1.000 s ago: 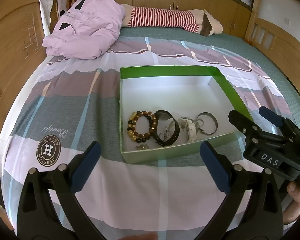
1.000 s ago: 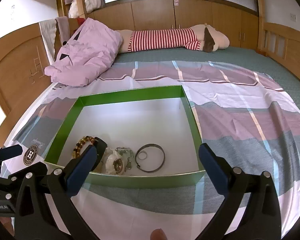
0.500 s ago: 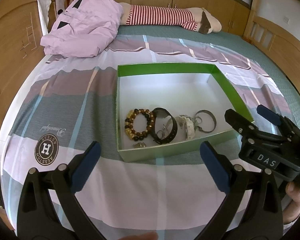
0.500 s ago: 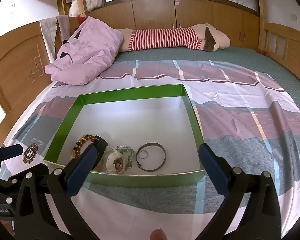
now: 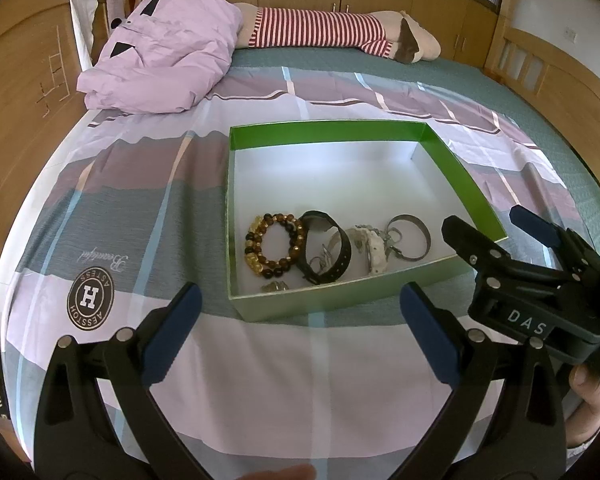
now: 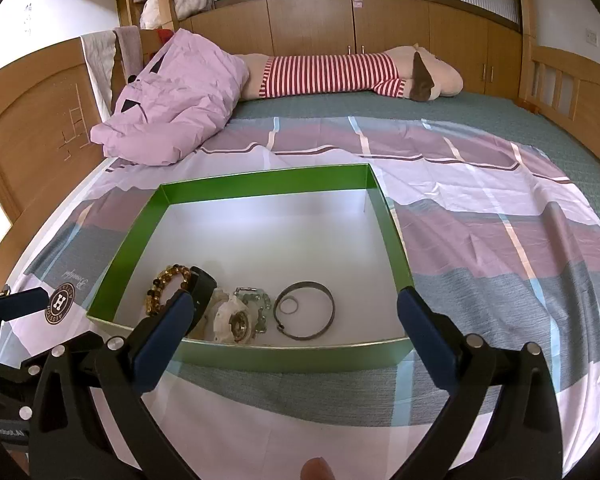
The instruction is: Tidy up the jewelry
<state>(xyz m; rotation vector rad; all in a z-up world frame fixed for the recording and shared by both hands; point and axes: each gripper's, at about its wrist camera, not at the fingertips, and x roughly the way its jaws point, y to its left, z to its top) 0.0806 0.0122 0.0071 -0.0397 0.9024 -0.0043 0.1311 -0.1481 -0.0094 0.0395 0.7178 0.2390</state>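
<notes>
Shallow green cardboard box (image 5: 332, 132) on striped bedsheet (image 5: 140, 184), holding beaded amber bracelet (image 5: 274, 248), black strap (image 5: 326, 252), metal bangle (image 6: 305, 316) clustered toward 6 o'clock; left gripper (image 5: 298, 332) and right gripper (image 6: 294, 338) both spread apart, empty, hovering before it, seemingly poised for sorting

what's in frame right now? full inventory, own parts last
box: 1, green walls, white floor, open, on the bedspread
beaded bracelet: 1, brown and gold, box floor, near left
black band: 1, black, beside the beads
white watch: 1, white, mid cluster, near wall
metal bangle: 1, dark silver, right of cluster, small ring inside it
bedspread: 1, lilac, grey and white checks, round logo
quilt: 1, pink, bunched, far left
plush toy: 1, red and white stripes, far edge of bed
left gripper: 1, black, blue-padded fingers, open, empty, short of the box
right gripper: 1, same, open, empty
hand: 1, behind the right gripper
</notes>
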